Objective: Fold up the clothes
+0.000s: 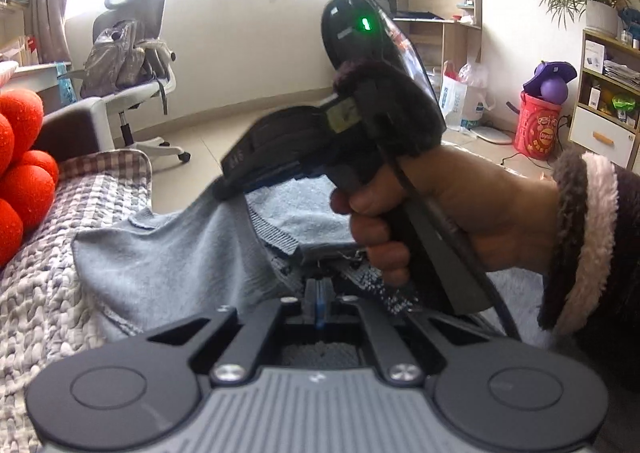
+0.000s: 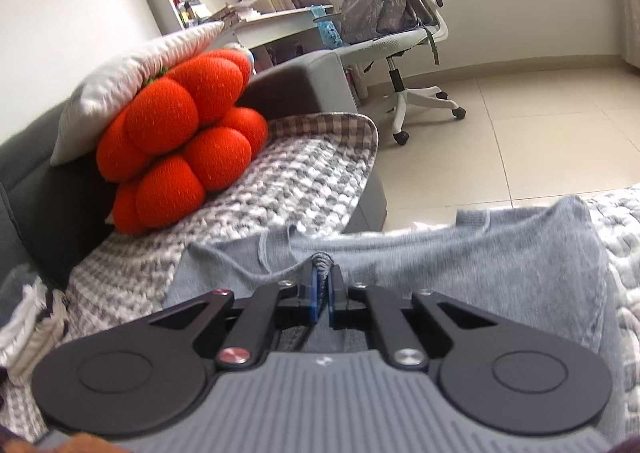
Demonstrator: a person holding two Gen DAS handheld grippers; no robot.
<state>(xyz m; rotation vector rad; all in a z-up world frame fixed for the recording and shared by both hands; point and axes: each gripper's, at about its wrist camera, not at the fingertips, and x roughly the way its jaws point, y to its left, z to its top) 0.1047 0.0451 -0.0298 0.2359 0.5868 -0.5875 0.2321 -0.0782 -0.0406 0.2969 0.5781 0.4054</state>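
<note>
A light grey-blue knit sweater (image 1: 168,261) lies on the checked sofa blanket (image 1: 52,253). My left gripper (image 1: 318,293) is shut low on it, its jaws together on a ribbed, speckled edge. In the same view a hand (image 1: 460,205) holds my right gripper (image 1: 232,189), which pinches a fold of the sweater and pulls it up into a ridge. In the right wrist view my right gripper (image 2: 320,285) is shut on a ribbed edge of the sweater (image 2: 460,253), and the cloth spreads out ahead and to the right.
A red ball-cluster cushion (image 2: 180,145) and a white pillow (image 2: 132,69) lean on the grey sofa back at the left. Beyond the sofa edge is tiled floor (image 2: 540,125) with an office chair (image 2: 396,37) bearing a backpack. Shelves and a red bucket (image 1: 538,129) stand far right.
</note>
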